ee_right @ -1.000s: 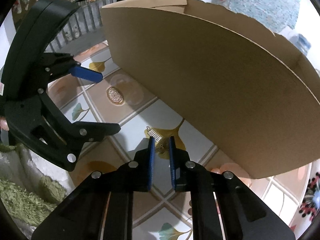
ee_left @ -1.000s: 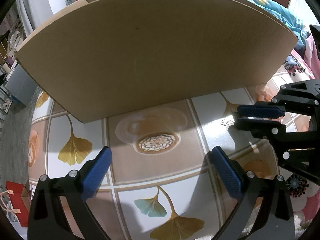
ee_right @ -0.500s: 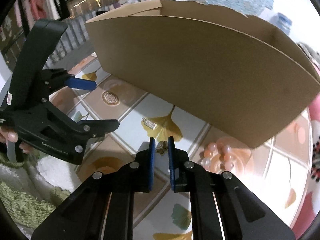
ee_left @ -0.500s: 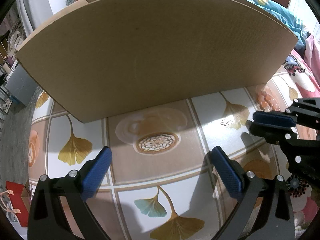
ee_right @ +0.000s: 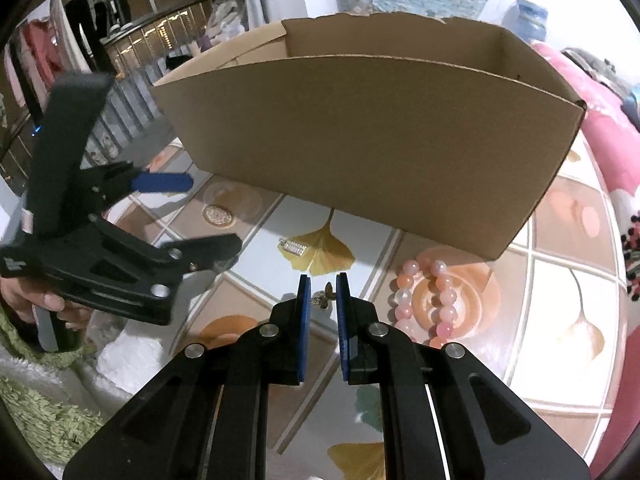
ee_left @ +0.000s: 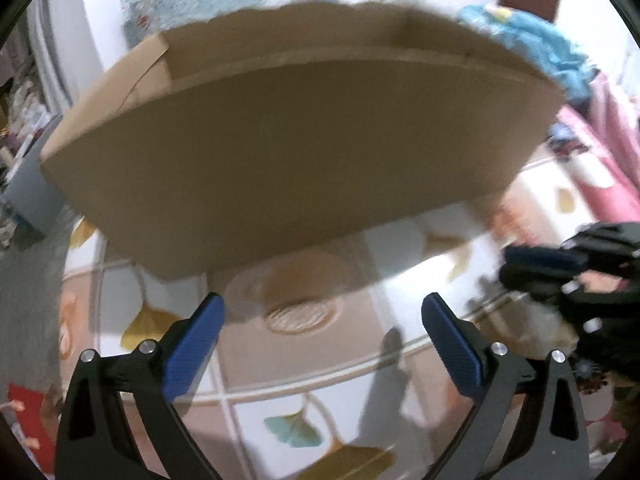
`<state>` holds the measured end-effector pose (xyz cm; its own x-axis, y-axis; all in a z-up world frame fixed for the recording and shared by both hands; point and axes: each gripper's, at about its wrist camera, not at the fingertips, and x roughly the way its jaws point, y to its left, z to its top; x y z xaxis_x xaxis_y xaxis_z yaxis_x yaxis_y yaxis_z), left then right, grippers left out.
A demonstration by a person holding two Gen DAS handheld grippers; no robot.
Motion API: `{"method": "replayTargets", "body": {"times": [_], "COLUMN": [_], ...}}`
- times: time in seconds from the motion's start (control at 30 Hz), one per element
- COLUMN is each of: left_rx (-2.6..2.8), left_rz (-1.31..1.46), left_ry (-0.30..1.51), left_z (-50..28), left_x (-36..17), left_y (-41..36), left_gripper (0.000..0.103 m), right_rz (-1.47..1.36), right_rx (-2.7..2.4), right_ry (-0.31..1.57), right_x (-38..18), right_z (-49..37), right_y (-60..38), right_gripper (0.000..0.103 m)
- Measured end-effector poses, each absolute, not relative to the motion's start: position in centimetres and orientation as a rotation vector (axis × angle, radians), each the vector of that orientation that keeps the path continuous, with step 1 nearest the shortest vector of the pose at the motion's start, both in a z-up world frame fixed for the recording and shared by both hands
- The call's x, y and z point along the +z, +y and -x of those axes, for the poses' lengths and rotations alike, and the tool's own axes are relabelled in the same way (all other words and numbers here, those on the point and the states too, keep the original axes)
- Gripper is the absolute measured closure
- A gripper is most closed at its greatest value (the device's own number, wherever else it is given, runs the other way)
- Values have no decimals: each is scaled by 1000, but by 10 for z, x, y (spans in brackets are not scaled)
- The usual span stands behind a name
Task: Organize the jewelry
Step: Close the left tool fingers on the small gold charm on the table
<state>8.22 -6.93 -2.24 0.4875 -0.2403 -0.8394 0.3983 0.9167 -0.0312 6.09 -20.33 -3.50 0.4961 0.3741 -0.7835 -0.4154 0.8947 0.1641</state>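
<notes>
Blurred throughout. Left gripper (ee_left: 322, 312) low in frame, blue-padded jaws spread wide with bare worktop (ee_left: 360, 380) between them, gripping nothing. Open cardboard box (ee_left: 296, 168) upright beyond, filling the middle. Right gripper (ee_left: 516, 264) at the right edge, above the ginkgo-leaf pattern; jaw state unclear. Blue cloth (ee_left: 532, 40) behind the box.
</notes>
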Motion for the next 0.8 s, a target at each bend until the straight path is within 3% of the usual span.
{"method": "replayTargets", "body": {"times": [0.07, 0.1, 0.3, 0.63, 0.8], "left_rx": [-423, -443, -532, -542, -551], "left_rz": [-180, -185, -184, -307, -360], "left_ry": [993, 1001, 1023, 994, 966], "left_z": [-86, -88, -95, -80, -74], "left_x": [-22, -23, -26, -38, -39], "left_y": [-76, -81, -104, -131, -140], "left_gripper": [17, 26, 58, 73, 99], "right_rz": [45, 43, 20, -14, -26], "right_rx": [472, 470, 457, 461, 467], "right_ry": [938, 940, 939, 928, 921], "right_x": [-37, -38, -39, -38, -37], "right_z": [-60, -61, -55, -51, -50], "right_y": [-205, -203, -214, -233, -238], "right_gripper": [93, 93, 93, 93, 93]}}
